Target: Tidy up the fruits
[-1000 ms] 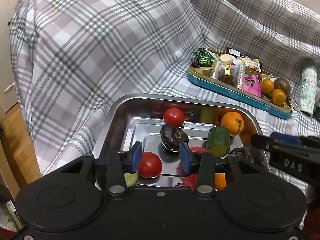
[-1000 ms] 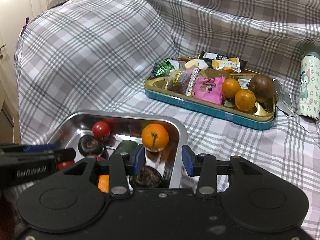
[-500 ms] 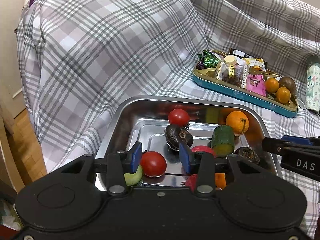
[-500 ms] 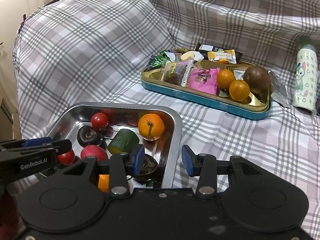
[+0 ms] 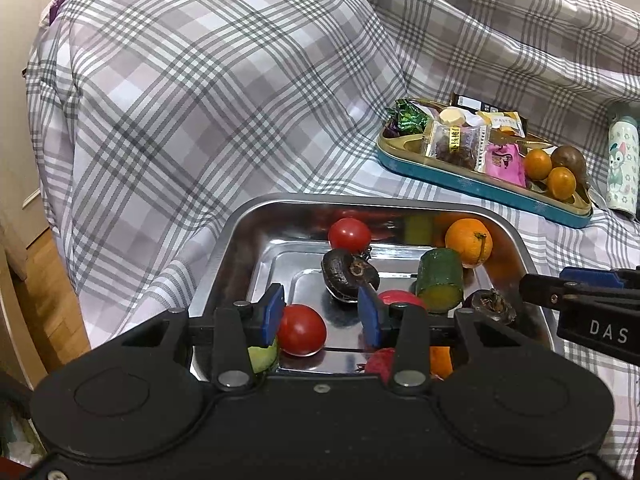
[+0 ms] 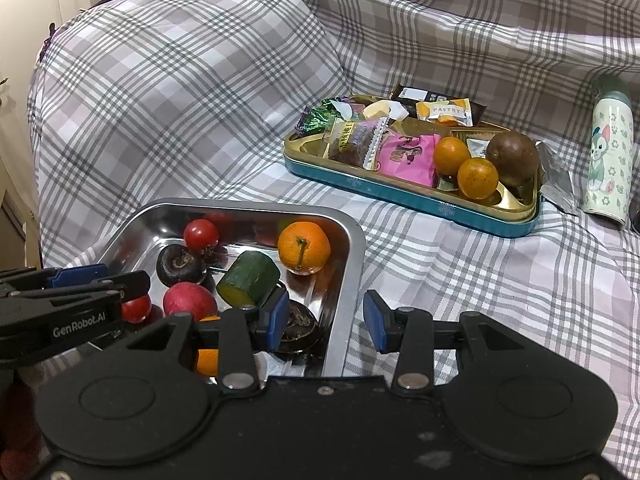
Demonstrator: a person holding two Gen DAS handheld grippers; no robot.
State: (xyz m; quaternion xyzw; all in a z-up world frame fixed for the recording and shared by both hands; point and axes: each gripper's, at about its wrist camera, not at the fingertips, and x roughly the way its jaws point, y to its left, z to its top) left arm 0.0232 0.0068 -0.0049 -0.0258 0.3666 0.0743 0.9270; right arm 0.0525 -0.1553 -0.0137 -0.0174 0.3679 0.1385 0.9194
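Observation:
A steel tray (image 5: 240, 232) (image 6: 352, 256) on the plaid cloth holds an orange (image 5: 468, 242) (image 6: 304, 246), two red tomatoes (image 5: 349, 235) (image 5: 301, 330), a cucumber piece (image 5: 439, 280) (image 6: 249, 278), dark round fruits (image 5: 349, 274) (image 6: 178, 264) and a pink-red fruit (image 6: 188, 300). My left gripper (image 5: 320, 314) is open and empty above the tray's near end. My right gripper (image 6: 326, 316) is open and empty, straddling the tray's right rim. A teal and gold tin (image 5: 472, 182) (image 6: 400, 192) holds two small oranges (image 6: 478, 178) (image 6: 452, 156), a brown fruit (image 6: 513, 158) and snack packets.
A pale green bottle with a cartoon print (image 6: 608, 152) (image 5: 622, 164) lies to the right of the tin. A foil wrapper (image 6: 558, 178) lies between them. Plaid cloth (image 6: 180, 80) rises behind and to the left. Wooden floor (image 5: 52, 300) shows at far left.
Both grippers have drawn back and up from the tray, so more of the tray and cloth shows. Both stay open. The fruits have not moved.

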